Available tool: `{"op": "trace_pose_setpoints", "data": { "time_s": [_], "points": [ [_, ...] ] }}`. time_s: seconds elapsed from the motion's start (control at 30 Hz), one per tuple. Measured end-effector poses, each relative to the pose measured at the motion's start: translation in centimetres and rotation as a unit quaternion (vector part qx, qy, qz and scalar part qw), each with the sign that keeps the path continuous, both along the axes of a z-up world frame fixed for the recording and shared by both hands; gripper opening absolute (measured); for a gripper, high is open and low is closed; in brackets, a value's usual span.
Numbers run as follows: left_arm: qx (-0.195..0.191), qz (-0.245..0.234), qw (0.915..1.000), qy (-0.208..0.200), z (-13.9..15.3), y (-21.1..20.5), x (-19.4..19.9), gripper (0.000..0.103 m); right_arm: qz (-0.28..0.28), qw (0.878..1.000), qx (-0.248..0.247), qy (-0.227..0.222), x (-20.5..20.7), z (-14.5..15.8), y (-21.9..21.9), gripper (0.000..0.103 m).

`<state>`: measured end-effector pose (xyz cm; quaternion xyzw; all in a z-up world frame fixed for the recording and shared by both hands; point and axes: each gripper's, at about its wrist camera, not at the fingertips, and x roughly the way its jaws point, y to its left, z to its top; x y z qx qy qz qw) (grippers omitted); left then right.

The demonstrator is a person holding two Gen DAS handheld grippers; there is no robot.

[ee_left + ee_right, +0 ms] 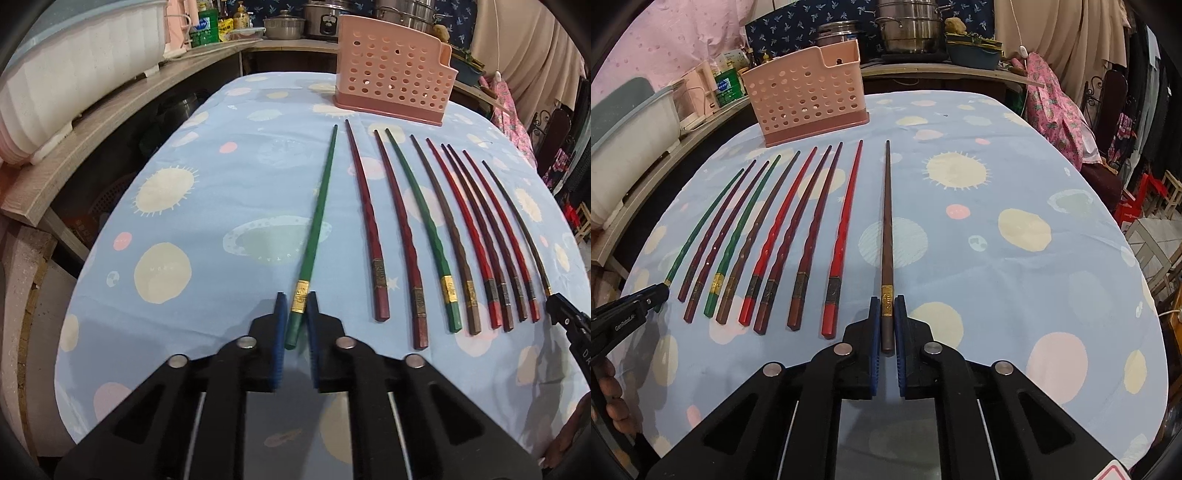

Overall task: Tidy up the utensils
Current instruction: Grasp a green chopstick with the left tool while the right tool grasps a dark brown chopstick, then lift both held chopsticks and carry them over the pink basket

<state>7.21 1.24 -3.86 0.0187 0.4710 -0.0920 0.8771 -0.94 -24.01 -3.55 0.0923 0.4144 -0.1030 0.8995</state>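
Note:
Several chopsticks lie in a row on a blue patterned tablecloth [221, 206], tips toward a pink perforated utensil holder [393, 79] at the far end, which also shows in the right wrist view [807, 94]. My left gripper [297, 302] is shut on the thick end of a green chopstick [319, 218], the leftmost one. My right gripper [887, 306] is shut on the thick end of a dark brown chopstick [887, 229], the rightmost one. Between them lie red, maroon, green and brown chopsticks [792, 236]. Each gripper shows at the edge of the other's view.
A wooden shelf [110, 122] with a white dish rack [66, 77] runs along the left. Pots [910, 31] and bottles stand on a counter behind the table. A chair draped in pink cloth [1060, 110] stands at the right.

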Motion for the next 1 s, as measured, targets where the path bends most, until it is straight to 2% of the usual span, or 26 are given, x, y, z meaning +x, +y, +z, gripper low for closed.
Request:
{"op": "trace_pose_setpoints", "data": {
  "time_s": [0.2, 0.33, 0.47, 0.67, 0.8, 1.0],
  "points": [
    [-0.022, 0.007, 0.9997, 0.002, 1.5, 1.3, -0.4, 0.007, 0.001, 0.999, -0.003, -0.035, -1.4, 3.2, -0.3, 0.007],
    [-0.034, 0.008, 0.9993, -0.011, 4.0, 2.1, -0.7, 0.007, -0.003, 0.997, -0.001, -0.074, -1.6, 6.8, -1.2, 0.007],
    [-0.039, 0.007, 0.9983, -0.043, 7.7, 2.4, -0.2, 0.007, -0.003, 0.993, -0.011, -0.12, -1.2, 11.1, -2.2, 0.007],
    [-0.039, 0.001, 0.9936, -0.106, 14.1, 1.5, 2.7, 0.007, -0.002, 0.981, -0.018, -0.191, 2.0, 17.3, -4.2, 0.007],
    [-0.036, 0.007, 0.9876, -0.153, 18.0, 0.5, 5.5, 0.007, 0.002, 0.978, -0.012, -0.207, 5.3, 19.7, -5.3, 0.007],
    [-0.063, 0.011, 0.9805, -0.186, 22.8, -0.8, 9.7, 0.007, 0.009, 0.971, 0.0, -0.238, 8.9, 23.1, -6.4, 0.007]
  ]
}}
